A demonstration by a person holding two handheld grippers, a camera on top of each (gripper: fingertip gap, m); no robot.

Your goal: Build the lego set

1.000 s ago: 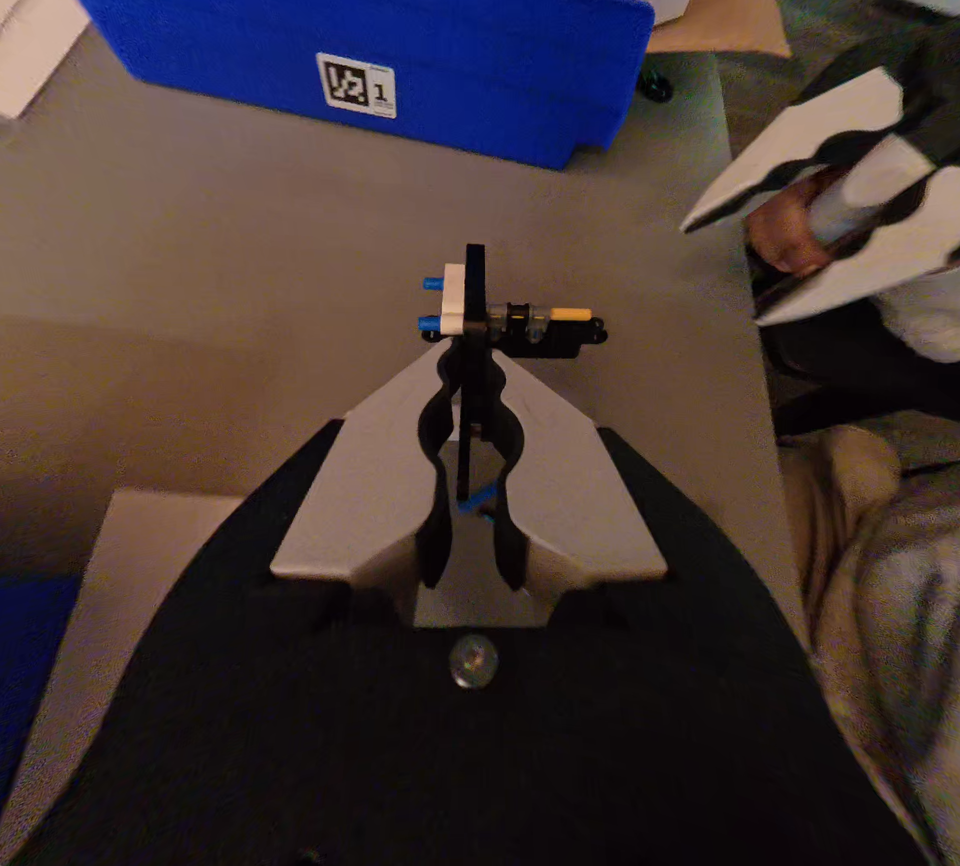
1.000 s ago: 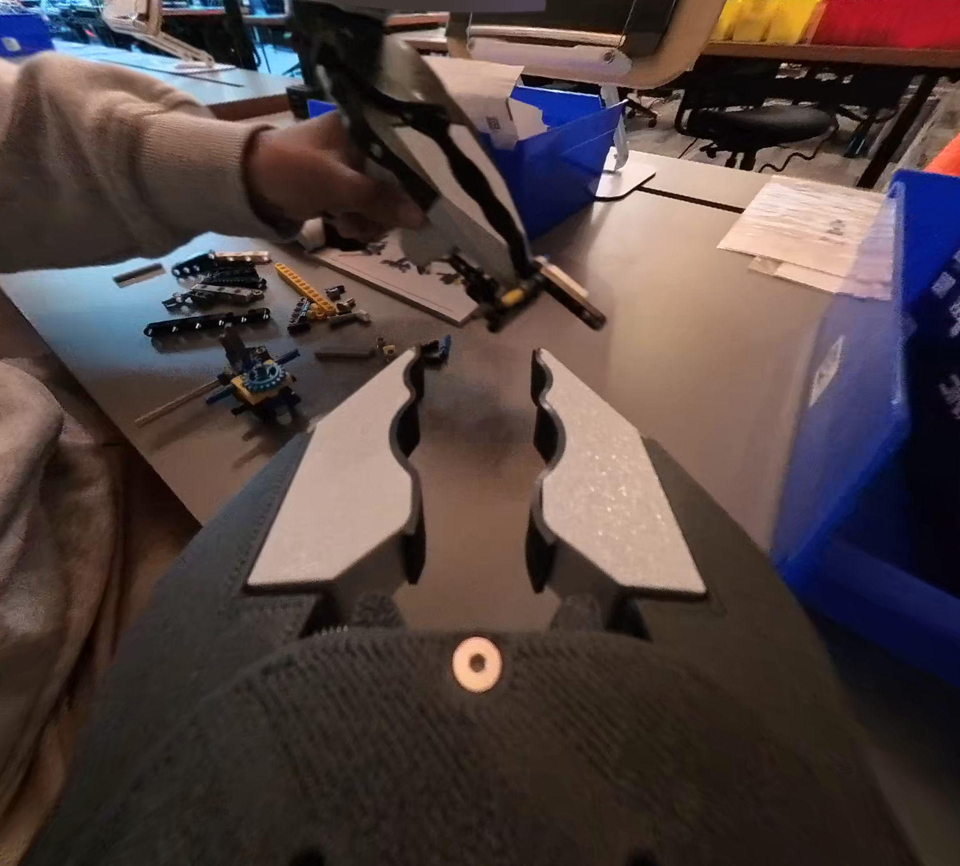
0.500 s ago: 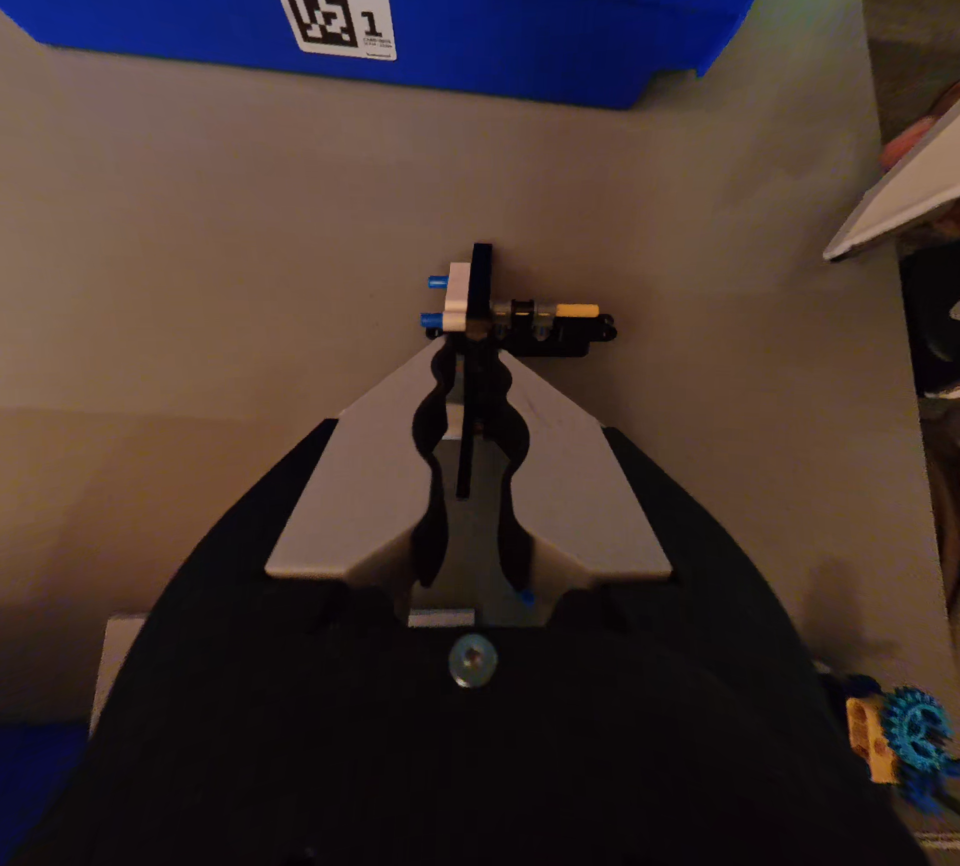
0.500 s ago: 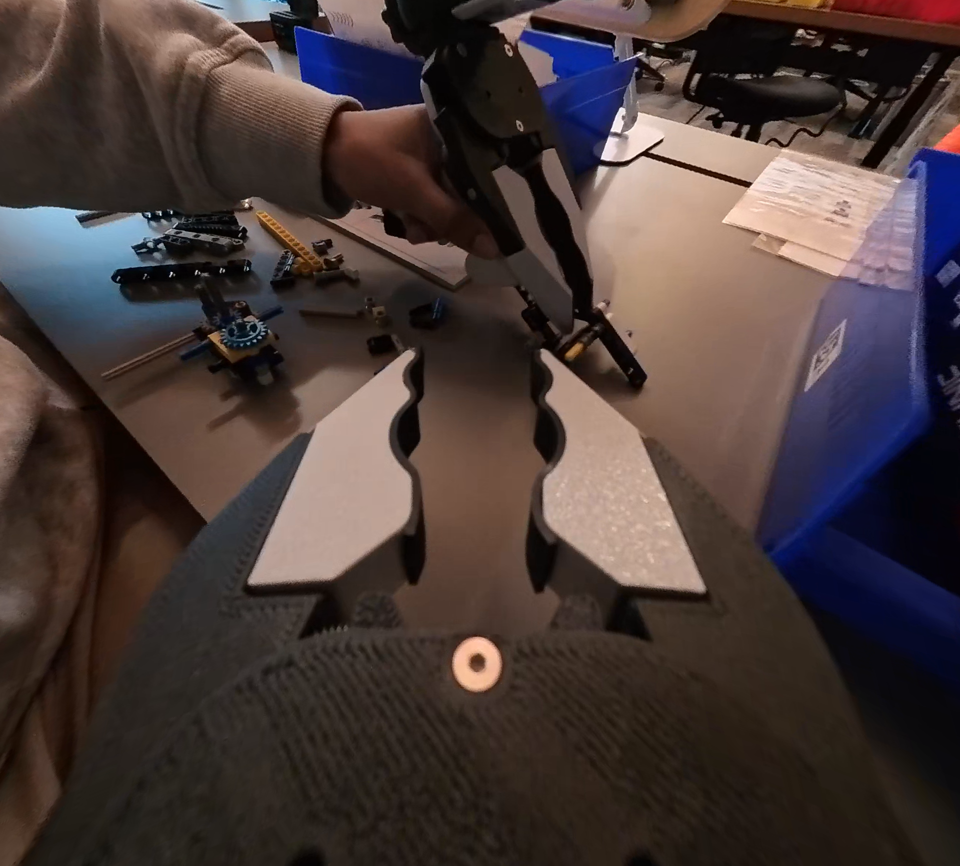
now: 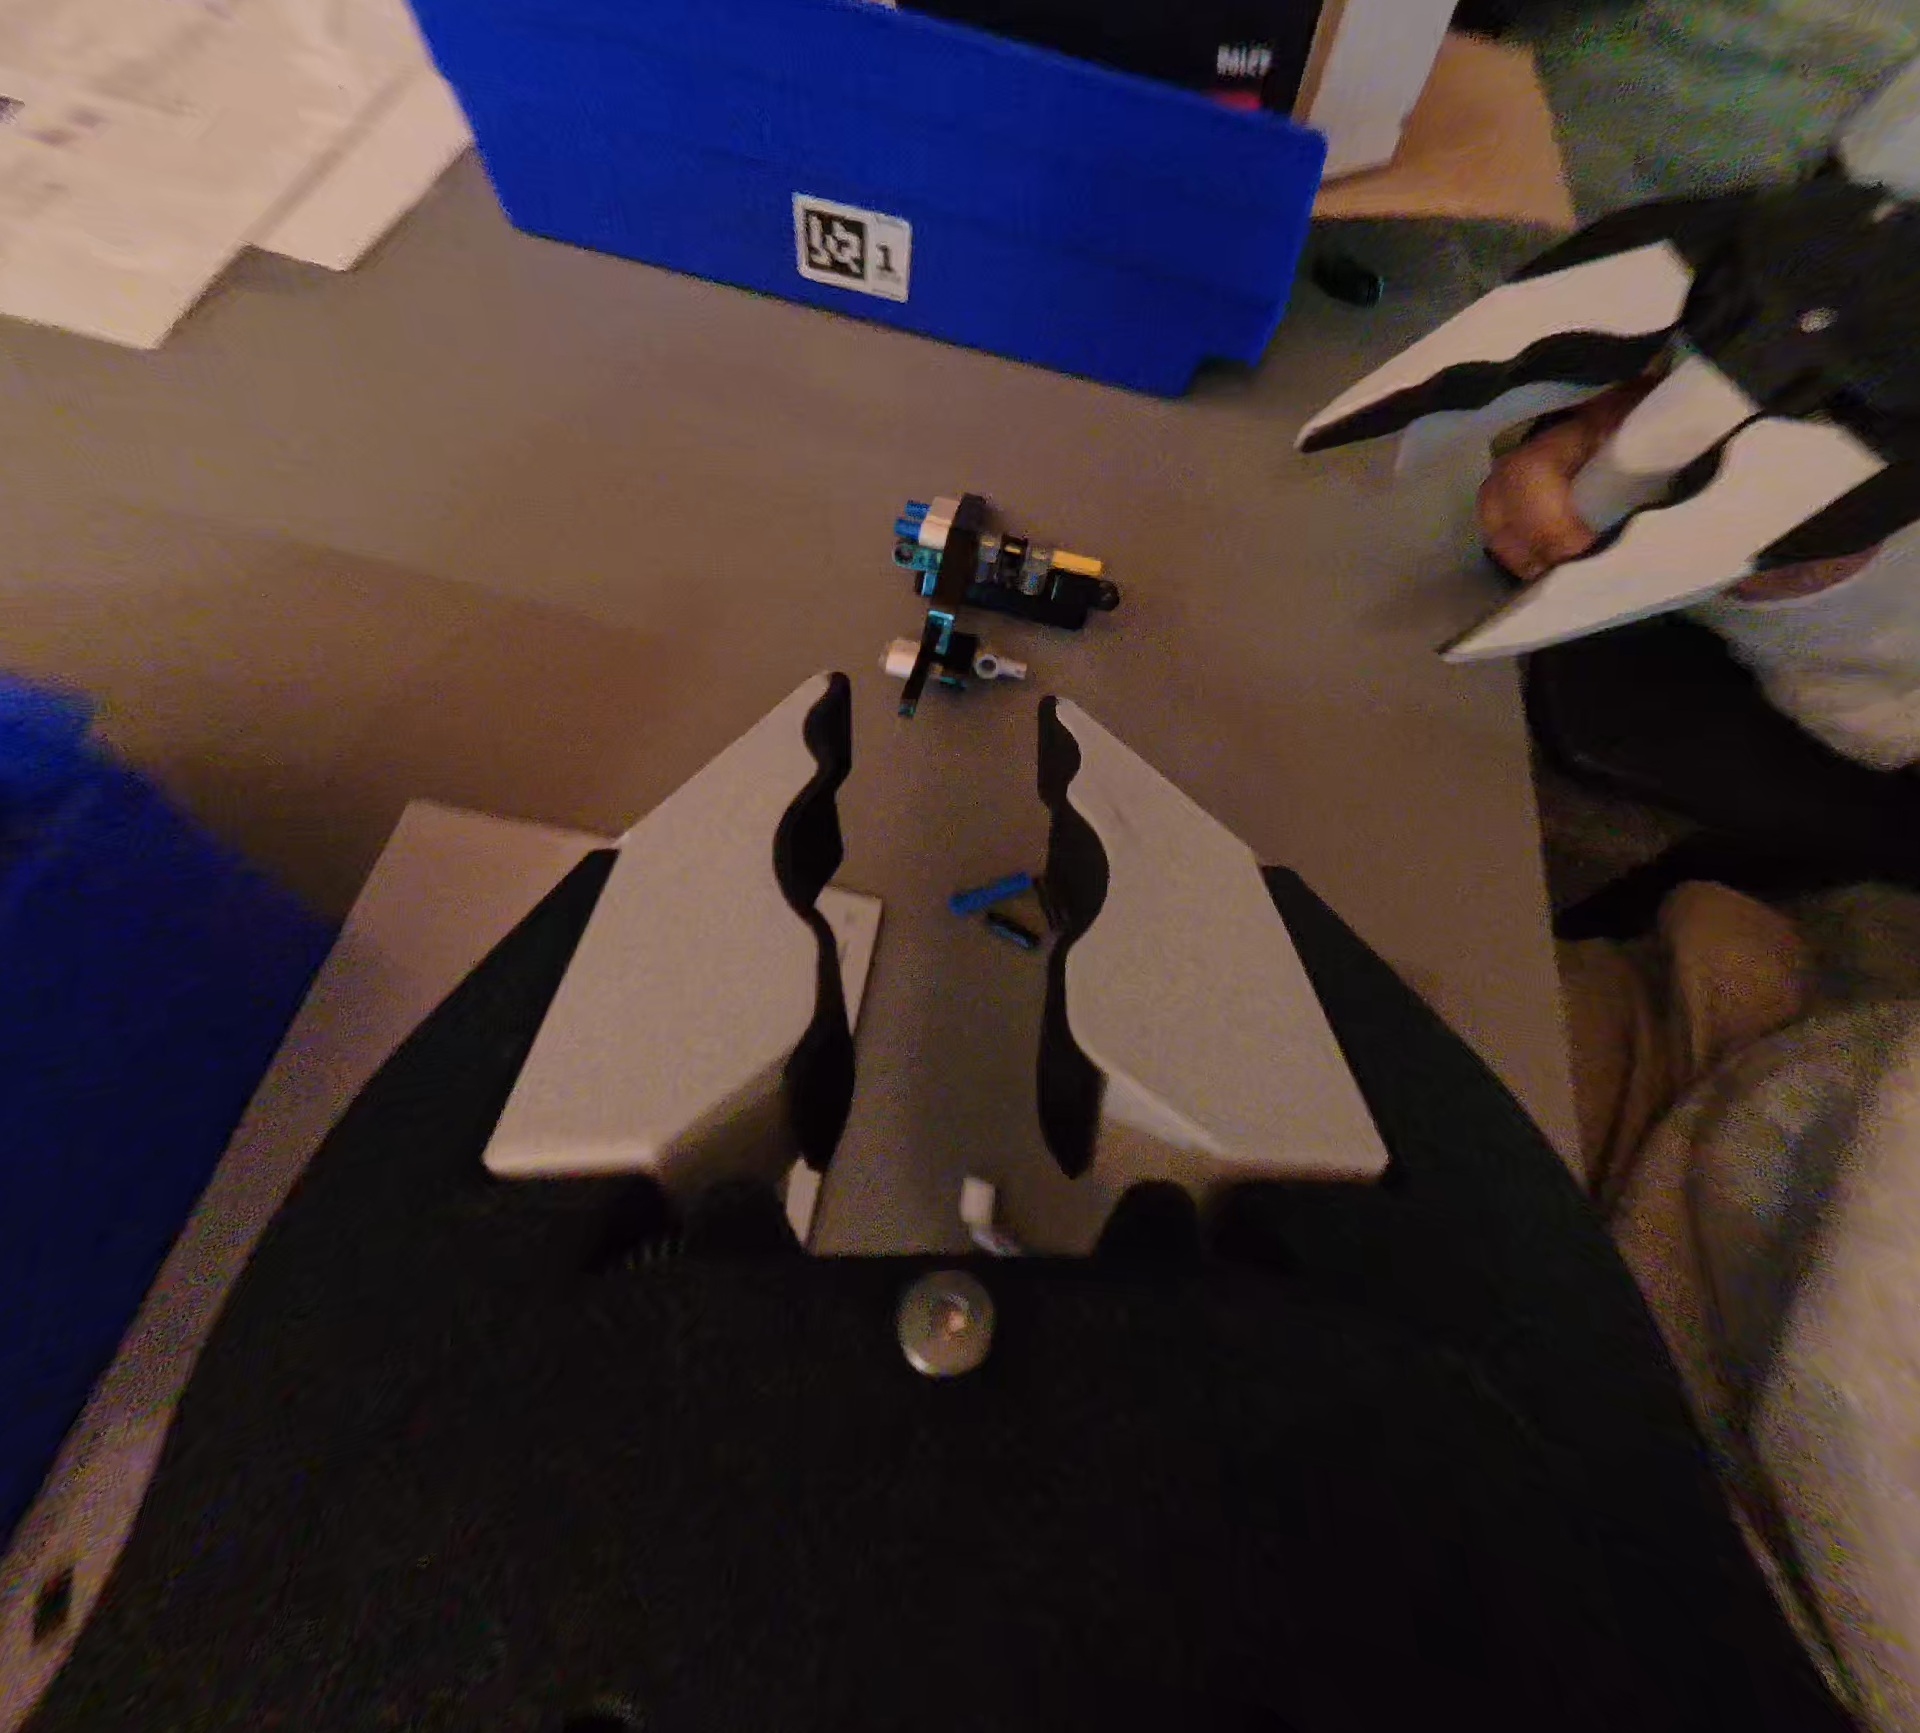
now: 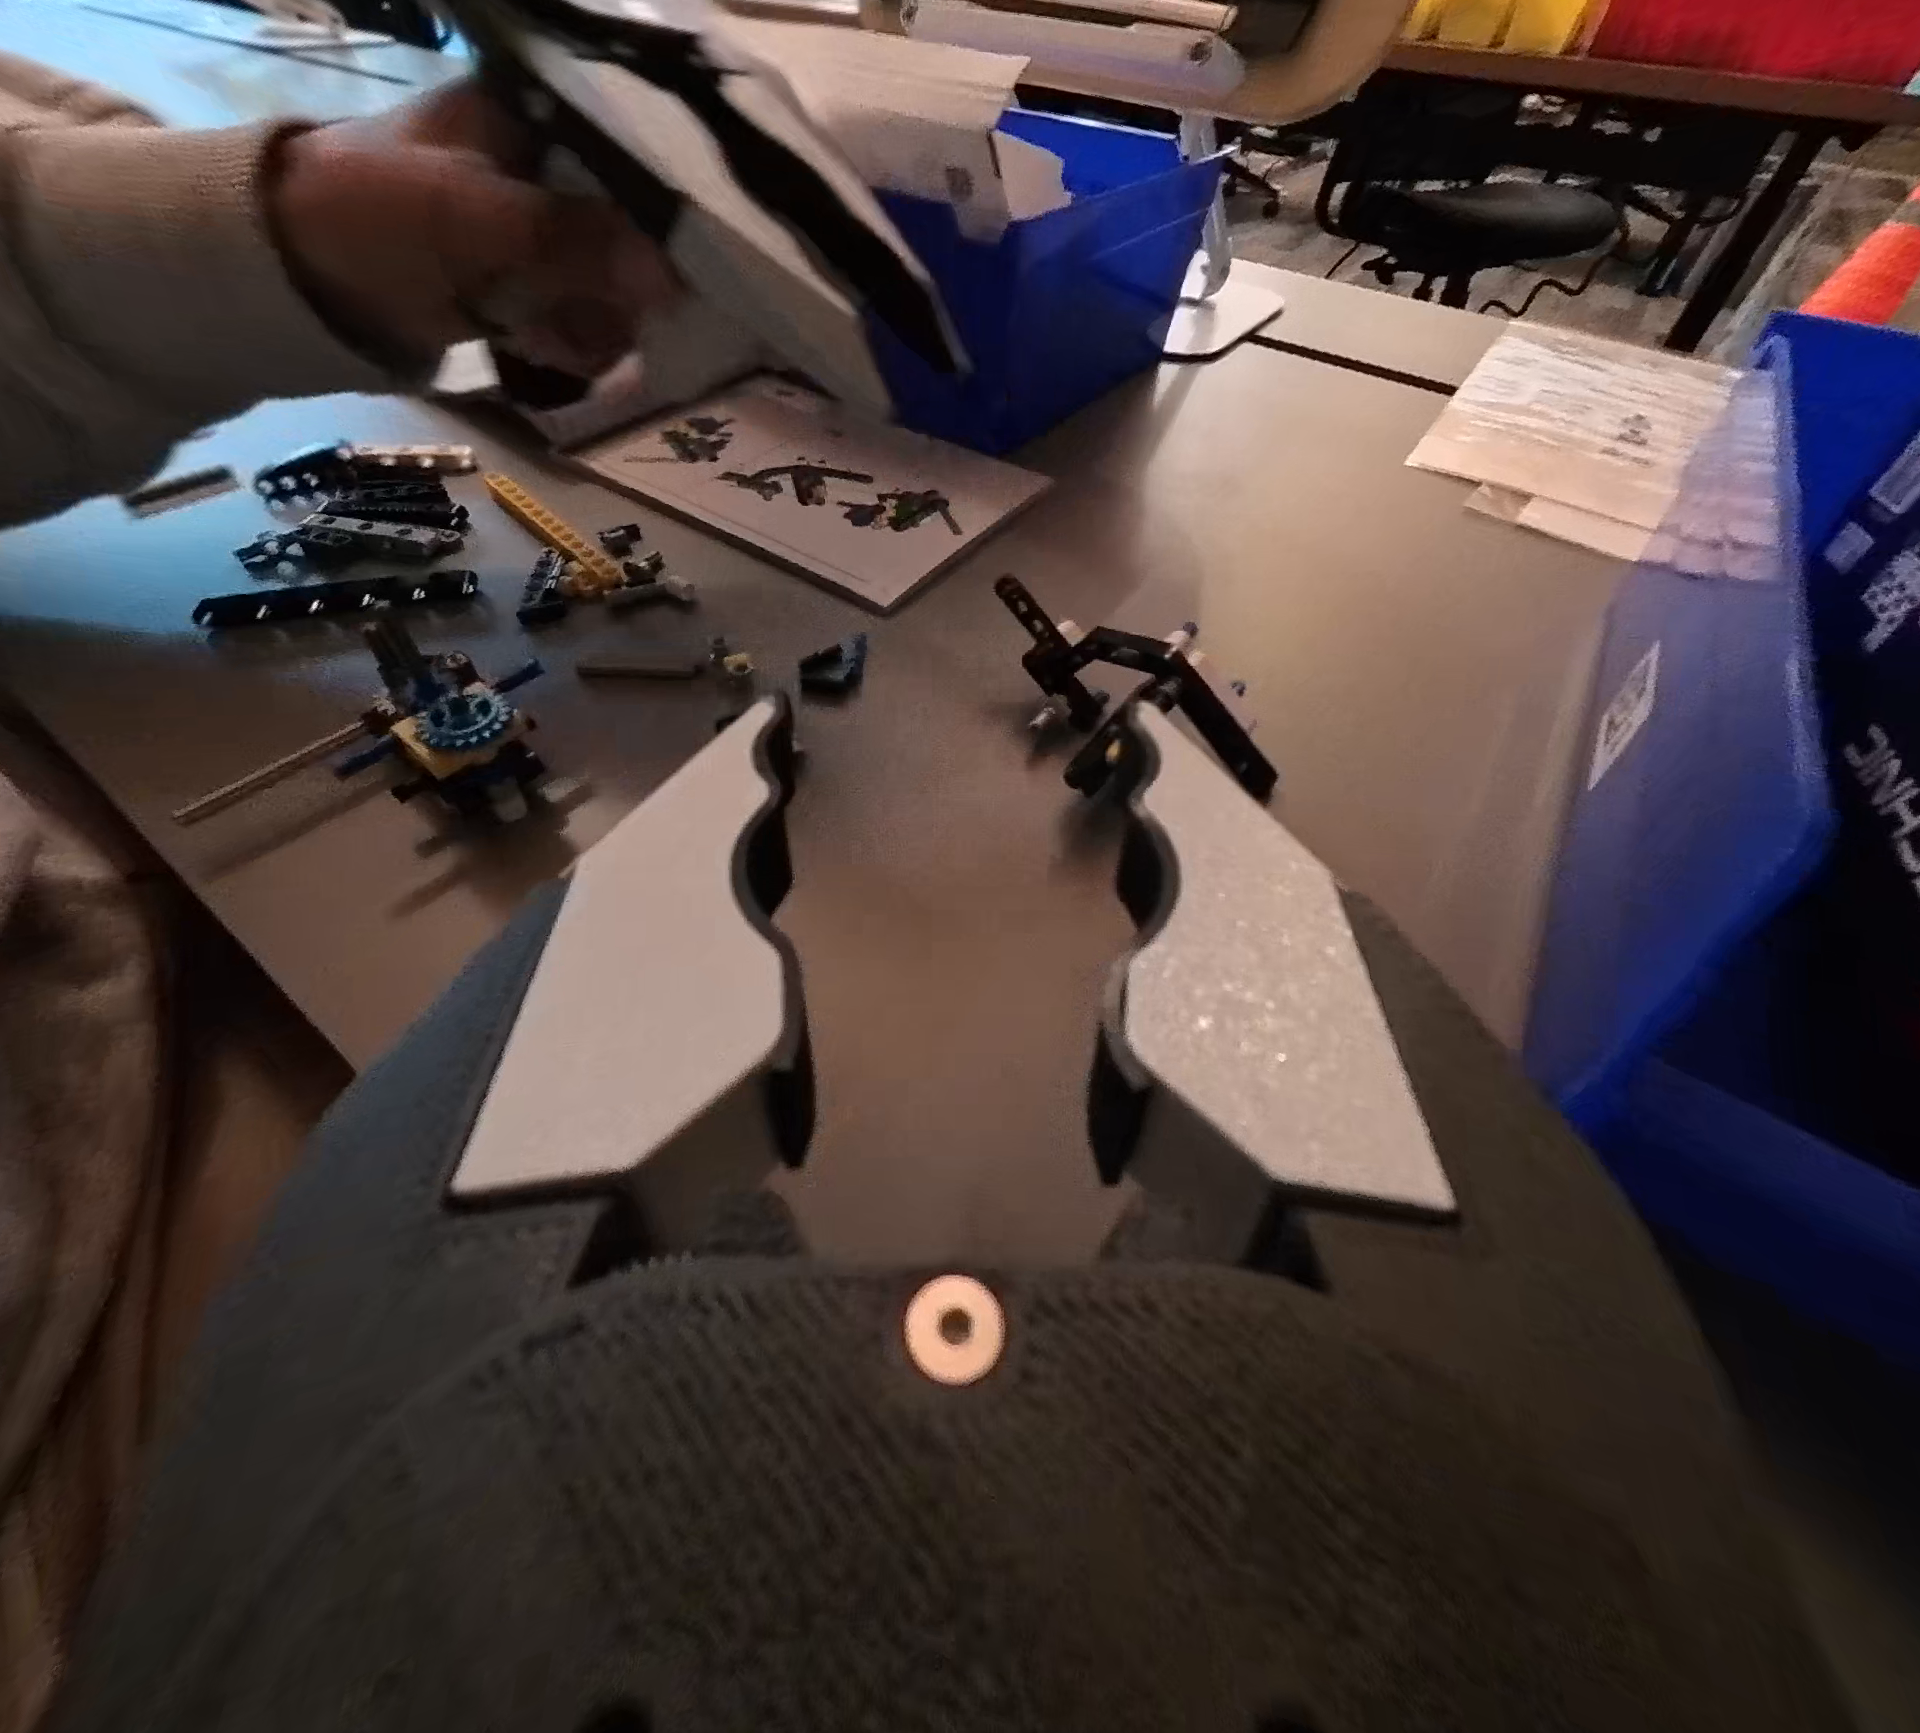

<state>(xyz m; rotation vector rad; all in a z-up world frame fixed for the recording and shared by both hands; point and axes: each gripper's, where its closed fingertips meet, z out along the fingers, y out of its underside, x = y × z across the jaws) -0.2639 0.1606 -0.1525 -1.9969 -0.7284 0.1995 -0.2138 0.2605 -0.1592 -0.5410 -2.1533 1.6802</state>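
Note:
A small black lego assembly (image 5: 987, 566) with white, blue and yellow parts lies on the grey table (image 5: 520, 488), just beyond my left gripper (image 5: 940, 696). The left gripper is open and empty, lifted above the table. The assembly also shows in the right wrist view (image 6: 1127, 686), right by the right fingertip. My right gripper (image 6: 956, 717) is open and empty and shows in the left wrist view (image 5: 1382, 545) to the right of the assembly. The left gripper (image 6: 925, 322) shows raised at upper left, held by a hand.
Loose black beams (image 6: 343, 530), a yellow beam (image 6: 551, 530) and a blue-gear sub-assembly (image 6: 457, 733) lie at left. An instruction booklet (image 6: 821, 488) lies mid-table. Blue bins stand behind (image 6: 1039, 301) and at right (image 6: 1704, 800). A blue pin (image 5: 987, 894) lies near the left fingers. Across from one pair of fingers to the other is roughly 12 cm. The blue pin (image 5: 987, 894) is about 9 cm from my left fingertips. My right wrist view (image 6: 855, 657) looks at it from another angle.
My left gripper has opened, let go of the assembly and pulled back and up. The assembly now rests on the table. The right gripper has stayed open.

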